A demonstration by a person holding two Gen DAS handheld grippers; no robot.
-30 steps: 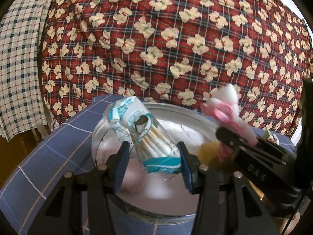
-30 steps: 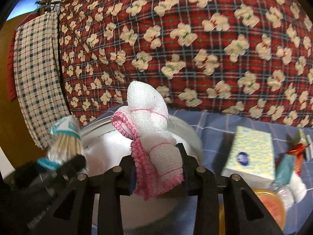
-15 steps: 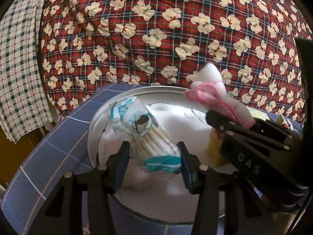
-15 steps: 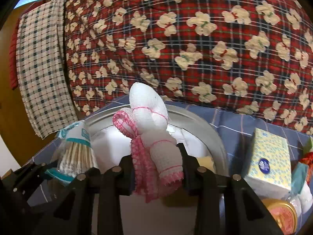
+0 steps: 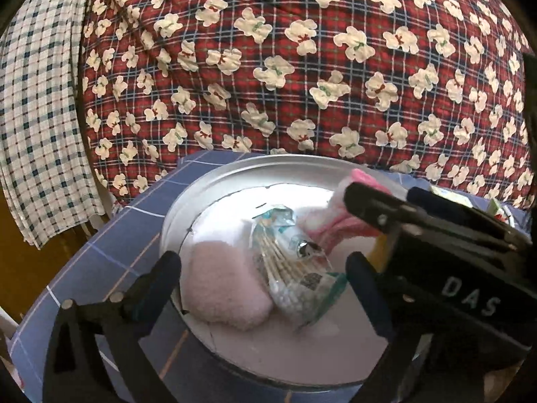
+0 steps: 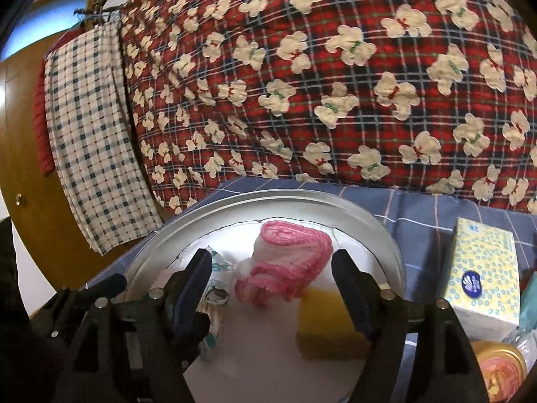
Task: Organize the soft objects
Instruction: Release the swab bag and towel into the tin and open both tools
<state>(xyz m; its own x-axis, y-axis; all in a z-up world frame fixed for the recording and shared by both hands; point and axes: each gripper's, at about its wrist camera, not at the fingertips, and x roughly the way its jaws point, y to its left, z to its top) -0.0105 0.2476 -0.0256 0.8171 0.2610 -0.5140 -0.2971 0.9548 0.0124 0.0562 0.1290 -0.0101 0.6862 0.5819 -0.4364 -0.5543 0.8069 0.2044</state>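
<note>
A round metal basin stands on the blue checked cloth. Inside lie a clear bag of cotton swabs, a fluffy pale pink pad, a rolled pink-and-white net cloth and a yellow sponge. My left gripper hangs over the basin, its jaws opening wide, with the swab bag lying loose between them. My right gripper sits to its right, jaws also opening, and the net cloth lies free between its fingers.
A red plaid quilt with bear prints rises behind the basin. A checked towel hangs at the left. Right of the basin are a yellow tissue pack and an orange-lidded jar.
Both grippers opened. The swab bag dropped from the left jaws and the net cloth from the right jaws into the basin, where both now lie on their sides.
</note>
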